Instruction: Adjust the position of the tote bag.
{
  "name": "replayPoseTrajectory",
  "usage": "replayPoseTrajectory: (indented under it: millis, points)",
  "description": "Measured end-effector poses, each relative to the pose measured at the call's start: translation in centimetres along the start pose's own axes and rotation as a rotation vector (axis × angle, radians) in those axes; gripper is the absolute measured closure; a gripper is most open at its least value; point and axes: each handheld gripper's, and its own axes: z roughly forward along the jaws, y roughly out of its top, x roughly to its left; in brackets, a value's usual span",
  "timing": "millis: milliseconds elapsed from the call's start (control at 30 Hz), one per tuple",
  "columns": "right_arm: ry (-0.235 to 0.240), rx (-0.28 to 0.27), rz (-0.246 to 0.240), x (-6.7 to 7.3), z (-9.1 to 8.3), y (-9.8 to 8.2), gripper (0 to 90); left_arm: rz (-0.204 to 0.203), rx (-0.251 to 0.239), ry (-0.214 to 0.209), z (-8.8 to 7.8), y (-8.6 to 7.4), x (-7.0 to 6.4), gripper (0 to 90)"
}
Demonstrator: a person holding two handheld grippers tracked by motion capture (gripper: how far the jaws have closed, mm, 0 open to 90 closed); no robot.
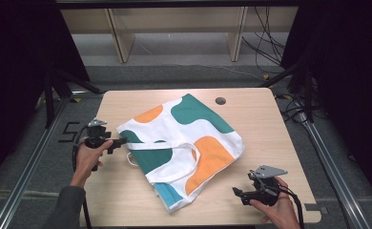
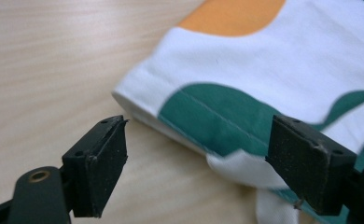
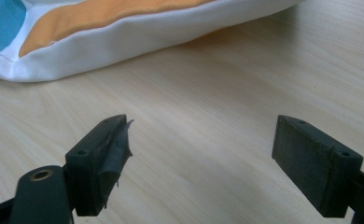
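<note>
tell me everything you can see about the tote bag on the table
The tote bag is white cloth, it seems, printed with rounded green, orange and blue patches. It lies flat and askew on the wooden table, its two white handles folded back over its body. The left gripper, jaws open, sits at its left edge, straddling the hem and a handle end without clamping. The right gripper, also open, hovers apart from its lower right edge.
</note>
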Motion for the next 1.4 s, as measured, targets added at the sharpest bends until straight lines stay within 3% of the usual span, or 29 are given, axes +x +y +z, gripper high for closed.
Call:
replayPoseTrajectory:
  millis: [67, 100, 133, 167, 400, 500, 533, 567, 767, 833, 900, 967, 1000, 1033, 1100, 1133, 1200, 1267, 1400]
  points:
    - [-0.002, 0.001, -0.005, 0.0, 0.1, 0.0, 20.1, 0.034, 0.002, -0.007, 0.9, 1.3, 0.4, 18.2]
    - [0.005, -0.005, -0.006, 0.0, 0.1, -0.1, 20.1, 0.034, 0.01, -0.034, 1.4, 1.8, 0.7, 18.1]
    - [0.007, 0.001, -0.002, 0.1, 0.1, -0.1, 20.2, 0.034, 0.01, -0.034, 1.4, 1.8, 0.7, 17.5]
    - [0.002, -0.002, -0.026, -0.1, 0.2, -0.1, 20.3, 0.03, 0.016, -0.063, 2.2, 2.3, 1.1, 16.8]
    - [0.011, 0.0, -0.034, 0.0, 0.2, -0.2, 20.7, 0.05, 0.074, -0.057, 4.5, 3.1, 1.5, 16.0]
    - [0.042, 0.003, 0.012, 0.5, 0.1, -0.1, 21.1, 0.027, 0.074, -0.079, 5.2, 3.3, 1.8, 14.7]
    - [0.031, -0.003, -0.027, 0.3, 0.2, -0.1, 21.1, 0.035, 0.072, -0.079, 5.4, 3.4, 1.8, 14.7]
    - [0.048, 0.007, 0.005, 0.5, 0.1, -0.1, 21.1, 0.043, 0.078, -0.087, 5.5, 3.4, 1.8, 14.8]
    - [0.035, 0.0, -0.022, 0.4, 0.2, -0.1, 21.6, 0.0, 0.099, -0.121, 6.5, 3.0, 2.2, 15.2]
    - [0.028, -0.002, -0.045, 0.2, 0.2, -0.1, 21.6, -0.008, 0.107, -0.126, 6.6, 2.9, 2.2, 18.9]
    - [0.031, 0.0, -0.05, 0.2, 0.3, -0.1, 21.7, 0.063, 0.139, -0.081, 6.6, 2.8, 1.8, 28.4]
    - [0.043, 0.003, -0.024, 0.4, 0.2, 0.0, 22.2, 0.072, 0.139, -0.073, 6.4, 2.8, 1.7, 42.7]
    - [0.043, 0.003, -0.024, 0.4, 0.2, 0.0, 22.2, 0.072, 0.139, -0.073, 6.4, 2.8, 1.7, 48.3]
    - [0.042, 0.003, -0.024, 0.4, 0.1, 0.0, 22.6, 0.069, 0.126, -0.072, 6.1, 2.7, 1.8, 48.3]
    - [0.043, 0.004, -0.023, 0.4, 0.2, 0.0, 23.4, 0.042, 0.094, -0.068, 6.0, 2.4, 1.8, 60.9]
    - [0.043, 0.004, -0.023, 0.4, 0.2, 0.0, 23.4, 0.041, 0.095, -0.074, 5.9, 2.4, 1.8, 60.9]
    - [0.05, -0.004, -0.03, 0.4, 0.3, 0.0, 23.9, 0.05, 0.095, -0.077, 5.8, 2.4, 1.5, 72.9]
    - [0.042, 0.002, -0.028, 0.4, 0.2, 0.1, 24.8, 0.082, 0.125, -0.079, 5.9, 2.5, 1.0, 76.3]
    - [0.045, 0.002, -0.028, 0.4, 0.2, 0.1, 25.5, 0.068, 0.128, -0.086, 5.9, 2.3, 0.9, 81.0]
